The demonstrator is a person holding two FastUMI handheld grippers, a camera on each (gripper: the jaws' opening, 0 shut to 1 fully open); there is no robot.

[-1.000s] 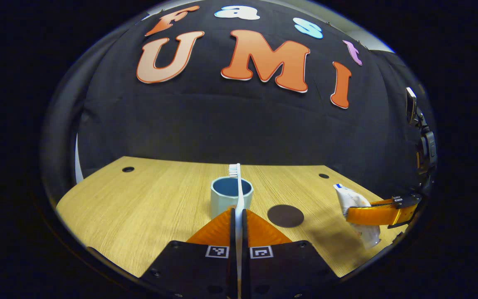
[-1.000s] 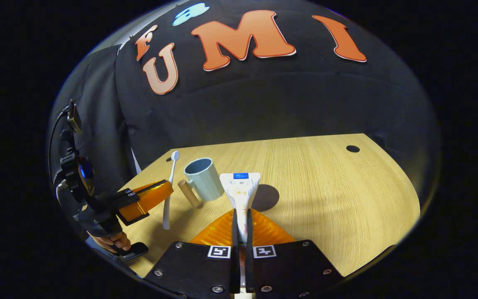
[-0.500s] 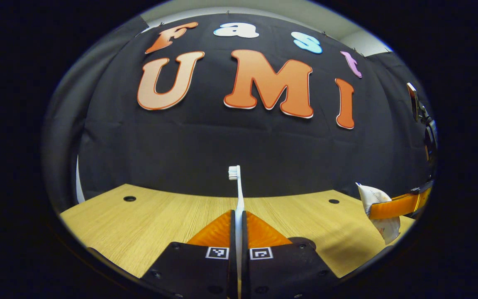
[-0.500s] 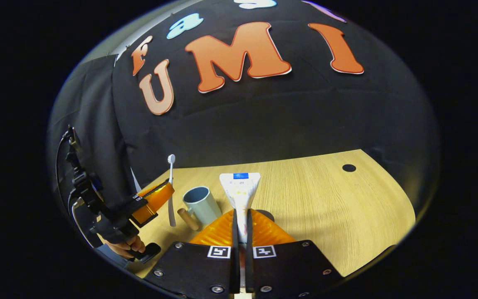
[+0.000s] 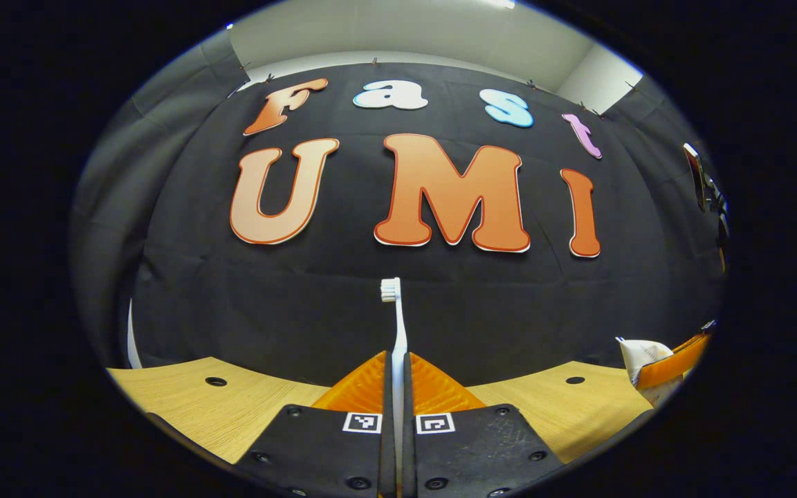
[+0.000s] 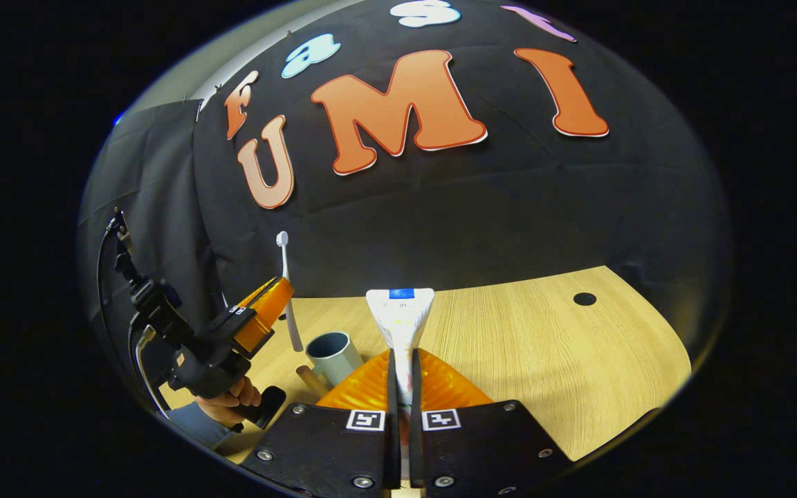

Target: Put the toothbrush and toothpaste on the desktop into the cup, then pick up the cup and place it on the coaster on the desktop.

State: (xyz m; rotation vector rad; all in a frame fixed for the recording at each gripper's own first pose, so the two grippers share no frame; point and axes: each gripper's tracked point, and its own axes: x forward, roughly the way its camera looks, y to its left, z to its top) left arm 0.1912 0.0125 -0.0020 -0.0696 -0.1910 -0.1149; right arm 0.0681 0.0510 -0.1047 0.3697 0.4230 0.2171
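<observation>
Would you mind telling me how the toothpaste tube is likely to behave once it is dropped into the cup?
The toothpaste tube, clamped in the right gripper, looks soft and partly squeezed, so probably light and bendy. Its wide flat end may lean on the cup rim.

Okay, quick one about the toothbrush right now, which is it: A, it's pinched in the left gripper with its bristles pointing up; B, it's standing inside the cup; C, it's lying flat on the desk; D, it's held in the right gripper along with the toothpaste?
A: the left gripper is shut on the toothbrush, bristle head up against the booth wall, while the cup is empty on the desk.
</observation>
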